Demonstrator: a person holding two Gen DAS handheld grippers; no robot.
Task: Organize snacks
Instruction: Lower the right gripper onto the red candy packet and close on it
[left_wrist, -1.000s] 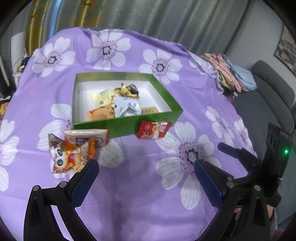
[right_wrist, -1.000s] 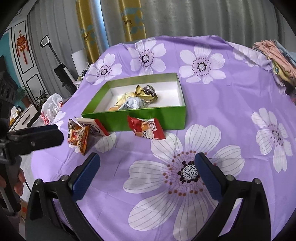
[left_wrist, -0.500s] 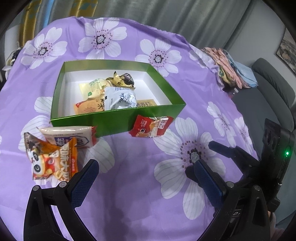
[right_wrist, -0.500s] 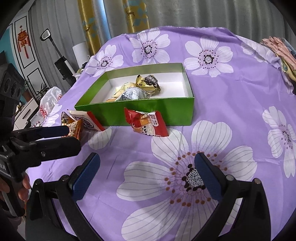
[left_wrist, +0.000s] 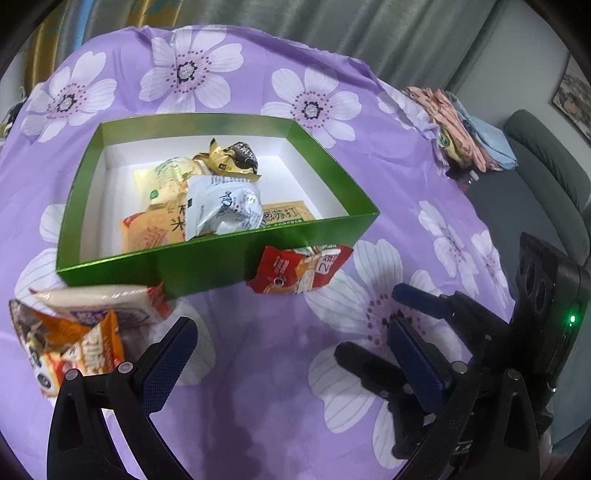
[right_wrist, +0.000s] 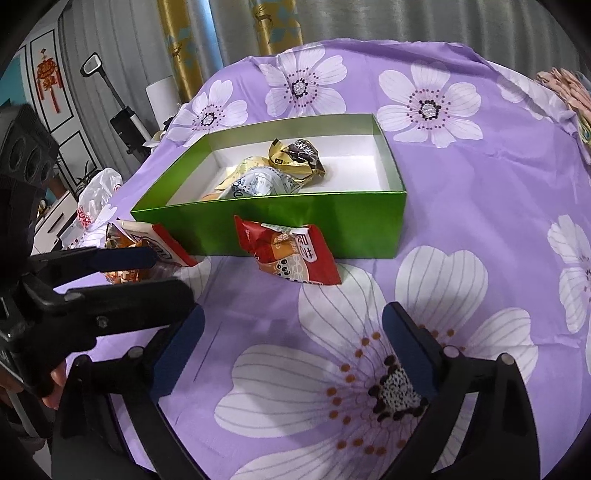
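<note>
A green box (left_wrist: 221, 266) (right_wrist: 332, 221) on the purple flowered cloth holds several snack packets, among them a silver one (left_wrist: 221, 210) and a gold-brown one (left_wrist: 232, 158). A red packet (left_wrist: 299, 269) (right_wrist: 291, 254) leans on the box's front wall. At the box's front left corner lie a white packet (left_wrist: 107, 302) (right_wrist: 159, 243) and an orange packet (left_wrist: 74, 343) (right_wrist: 123, 275). My left gripper (left_wrist: 288, 332) (right_wrist: 170, 275) is open and empty, just right of those two packets. My right gripper (right_wrist: 293, 315) (left_wrist: 367, 321) hangs short of the red packet, its jaws closing with nothing between them.
Folded clothes (left_wrist: 465, 125) lie at the cloth's far right edge, with a grey sofa (left_wrist: 546, 177) beyond. A white plastic bag (right_wrist: 96, 192) sits off the table's left side. A hand (right_wrist: 55, 376) holds the left gripper. Curtains hang behind.
Both grippers have come forward and down toward the box, so it and the packets look larger. The left gripper reaches further into the right wrist view. The right jaws have narrowed slightly.
</note>
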